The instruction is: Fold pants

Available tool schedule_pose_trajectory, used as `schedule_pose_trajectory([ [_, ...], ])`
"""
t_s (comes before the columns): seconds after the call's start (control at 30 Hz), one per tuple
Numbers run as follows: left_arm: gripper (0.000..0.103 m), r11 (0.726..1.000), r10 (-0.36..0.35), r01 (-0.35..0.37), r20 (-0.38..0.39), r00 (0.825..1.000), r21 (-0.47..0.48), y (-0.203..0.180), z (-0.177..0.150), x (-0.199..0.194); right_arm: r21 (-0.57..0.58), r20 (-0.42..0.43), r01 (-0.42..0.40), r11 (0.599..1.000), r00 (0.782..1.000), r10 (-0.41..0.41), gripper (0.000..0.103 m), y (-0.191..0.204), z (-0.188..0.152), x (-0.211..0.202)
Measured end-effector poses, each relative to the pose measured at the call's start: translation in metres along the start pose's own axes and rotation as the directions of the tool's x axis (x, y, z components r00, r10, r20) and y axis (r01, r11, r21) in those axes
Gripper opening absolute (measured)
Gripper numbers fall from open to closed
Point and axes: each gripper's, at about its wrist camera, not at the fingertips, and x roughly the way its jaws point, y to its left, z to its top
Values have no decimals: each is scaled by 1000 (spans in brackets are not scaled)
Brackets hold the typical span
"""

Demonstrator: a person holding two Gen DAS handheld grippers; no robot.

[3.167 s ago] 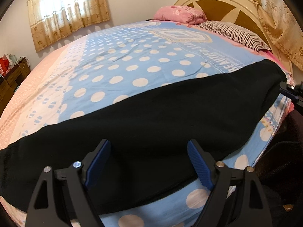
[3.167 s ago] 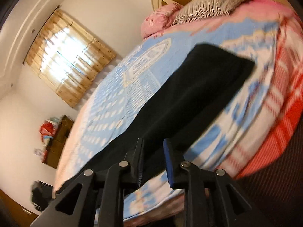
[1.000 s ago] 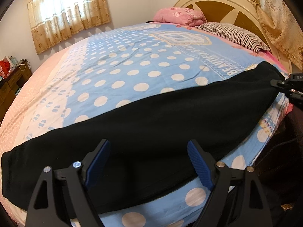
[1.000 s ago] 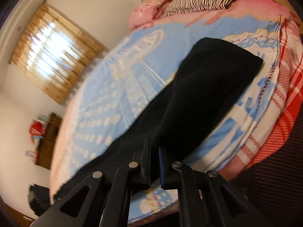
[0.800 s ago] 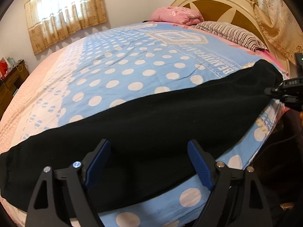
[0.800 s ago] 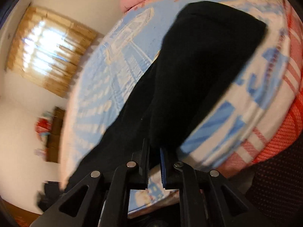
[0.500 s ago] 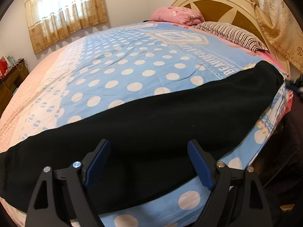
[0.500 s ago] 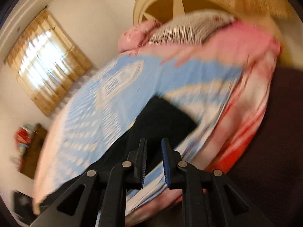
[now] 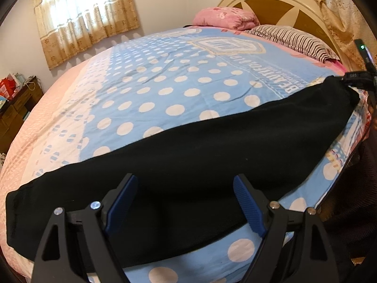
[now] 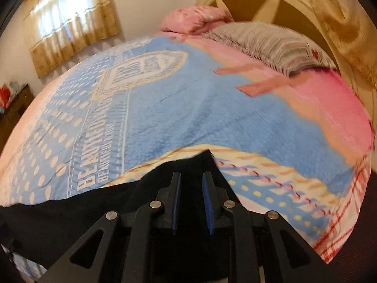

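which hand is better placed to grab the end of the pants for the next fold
Right. The right hand-held gripper sits at the far-end corner of the black pants, jaws slightly apart over the fabric. The left hand-held gripper hovers wide open over the pants' middle.

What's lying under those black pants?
The black pants lie stretched along the near edge of a blue polka-dot blanket on the bed. Whatever pattern lies directly beneath them is covered.

Your left wrist camera looked down across the bed point(image 9: 179, 89) from its near edge toward the headboard point(image 9: 278, 7), while your right wrist camera sat close over the far corner, both sharing the black pants point(image 9: 212, 146), the pillows point(image 10: 259, 40) and the curtained window point(image 10: 70, 23).
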Motion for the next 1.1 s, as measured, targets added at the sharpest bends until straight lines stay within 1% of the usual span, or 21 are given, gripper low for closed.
schedule_pose_trajectory([
  [0.07,87,1000,5,-5,-6,1000,1,0,0,2,-7,22,24,1000,999,-24,14,3,3,1],
  [0.1,86,1000,8,-8,-10,1000,2,-1,1,3,28,41,43,999,998,-44,10,0,5,1],
  [0.2,87,1000,14,-14,-14,1000,3,-3,2,6,163,65,81,983,994,-93,10,-25,6,8],
  [0.27,87,1000,23,-23,-3,1000,-8,-3,4,5,201,65,27,979,997,-41,10,-33,1,10],
  [0.33,87,1000,18,-18,2,1000,-15,-1,5,4,222,123,-48,974,992,21,10,-34,-3,-9],
  [0.37,87,1000,21,-21,3,1000,-15,0,5,4,195,178,-131,972,979,97,10,-28,-4,-25],
  [0.4,87,1000,25,-25,2,1000,-14,2,5,5,157,196,-180,971,969,148,13,-20,-4,-35],
  [0.43,87,1000,27,-27,-2,1000,-16,3,4,6,115,196,-226,967,960,201,29,-10,-4,-43],
  [0.47,87,999,27,-27,-8,1000,-21,3,4,8,66,169,-292,954,946,278,44,6,-4,-50],
  [0.5,87,999,23,-23,-17,1000,-28,4,5,12,32,143,-342,939,931,335,73,18,-6,-52],
  [0.53,87,999,19,-19,-20,1000,-31,3,5,13,2,123,-376,927,920,373,79,29,-8,-53],
  [0.57,87,999,12,-12,-21,1000,-31,2,6,15,-52,85,-398,916,912,401,79,47,-12,-52],
  [0.63,87,1000,1,-1,-14,1000,-22,-3,7,14,-160,10,-363,918,929,370,78,75,-17,-45],
  [0.67,87,1000,-6,6,-9,1000,-12,-6,7,13,-240,-17,-319,917,946,324,76,91,-21,-40],
  [0.73,87,1000,-11,11,-3,1000,4,-9,7,11,-348,-56,-253,903,967,249,56,113,-29,-25],
  [0.77,87,1000,-12,12,-2,1000,13,-10,6,10,-385,-94,-234,893,972,214,52,119,-32,-13],
  [0.83,87,1000,-9,9,-3,1000,16,-9,5,9,-432,-130,-212,877,976,172,50,122,-35,5],
  [0.9,87,1000,-2,2,-6,1000,7,-5,3,9,-500,-136,-198,843,979,149,48,126,-38,11],
  [0.97,87,1000,0,0,-6,1000,-9,-1,3,9,-556,-135,-173,813,984,117,31,129,-38,6],
  [1.0,87,1000,1,-1,-6,1000,-15,1,3,8,-555,-143,-173,814,983,112,12,128,-37,4],
  [1.1,87,1000,4,-4,-5,1000,-31,5,3,8,-525,-145,-183,831,982,125,8,121,-33,-1],
])
